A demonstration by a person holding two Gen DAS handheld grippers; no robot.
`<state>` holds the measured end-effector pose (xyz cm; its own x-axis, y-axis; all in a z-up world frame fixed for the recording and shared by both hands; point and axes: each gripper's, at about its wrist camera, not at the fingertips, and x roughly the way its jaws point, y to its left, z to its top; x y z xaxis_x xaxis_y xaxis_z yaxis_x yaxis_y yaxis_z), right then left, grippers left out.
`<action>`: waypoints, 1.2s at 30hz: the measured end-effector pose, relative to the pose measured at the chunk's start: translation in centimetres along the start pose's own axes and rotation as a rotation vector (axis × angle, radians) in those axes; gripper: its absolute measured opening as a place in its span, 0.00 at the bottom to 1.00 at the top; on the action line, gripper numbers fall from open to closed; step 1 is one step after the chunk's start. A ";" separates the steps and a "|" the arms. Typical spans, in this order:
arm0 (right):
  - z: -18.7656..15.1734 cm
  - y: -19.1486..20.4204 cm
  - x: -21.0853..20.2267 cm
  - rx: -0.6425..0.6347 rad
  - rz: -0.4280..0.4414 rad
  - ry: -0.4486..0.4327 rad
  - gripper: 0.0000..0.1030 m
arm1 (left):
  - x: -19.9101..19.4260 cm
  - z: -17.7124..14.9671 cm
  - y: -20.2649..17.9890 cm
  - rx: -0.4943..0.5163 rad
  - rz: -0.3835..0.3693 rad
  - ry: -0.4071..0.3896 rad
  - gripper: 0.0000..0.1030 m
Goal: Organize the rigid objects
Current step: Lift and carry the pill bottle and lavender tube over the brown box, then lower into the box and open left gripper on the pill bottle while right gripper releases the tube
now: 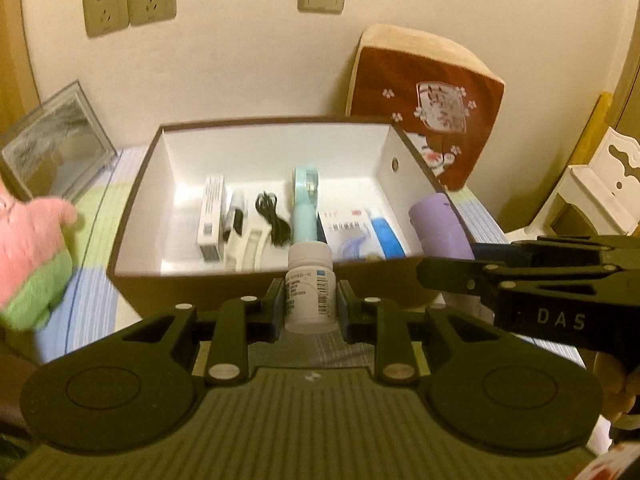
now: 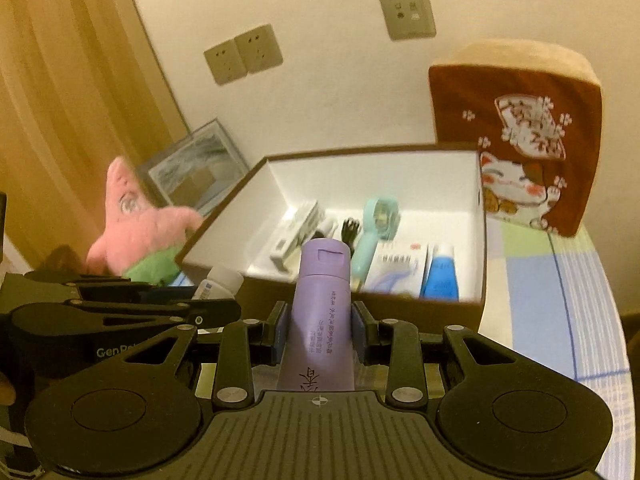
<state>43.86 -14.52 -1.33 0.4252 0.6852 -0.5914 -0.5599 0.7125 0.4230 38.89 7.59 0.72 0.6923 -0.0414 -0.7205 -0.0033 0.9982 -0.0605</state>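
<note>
A cream wall with sockets stands behind your table [image 1: 96,300] and its striped cloth. The open box [image 1: 280,148] lies just ahead of both hands. Your left hand-held gripper [image 1: 309,300] squeezes a small white bottle [image 1: 309,280], standing up. Your right hand-held gripper [image 2: 318,332] squeezes a purple tube [image 2: 320,312], its long side pointing at the box. Both are just short of its near wall.
</note>
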 end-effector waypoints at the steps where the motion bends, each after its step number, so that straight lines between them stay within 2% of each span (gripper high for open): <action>1: 0.5 -0.1 0.1 0.000 -0.002 -0.007 0.33 | 0.2 0.4 0.0 0.003 0.001 -0.005 0.23; 7: 3.0 -1.0 0.7 -0.002 -0.014 -0.045 0.33 | 1.1 2.8 0.0 0.020 0.011 -0.030 0.23; 18: 6.6 -2.6 2.9 -0.017 -0.044 -0.067 0.33 | 4.0 6.5 0.4 0.057 0.059 -0.030 0.23; 26: 8.5 -3.5 5.1 -0.023 -0.068 -0.061 0.33 | 6.5 8.4 1.0 0.073 0.078 -0.011 0.23; 36: 9.8 -5.8 8.8 0.016 -0.112 -0.012 0.33 | 10.4 9.6 2.0 0.085 0.102 0.037 0.23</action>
<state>57.78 -11.11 -2.28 0.4929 0.6029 -0.6273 -0.4968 0.7869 0.3660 53.04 9.53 -0.29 0.6643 0.0609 -0.7450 -0.0100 0.9973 0.0726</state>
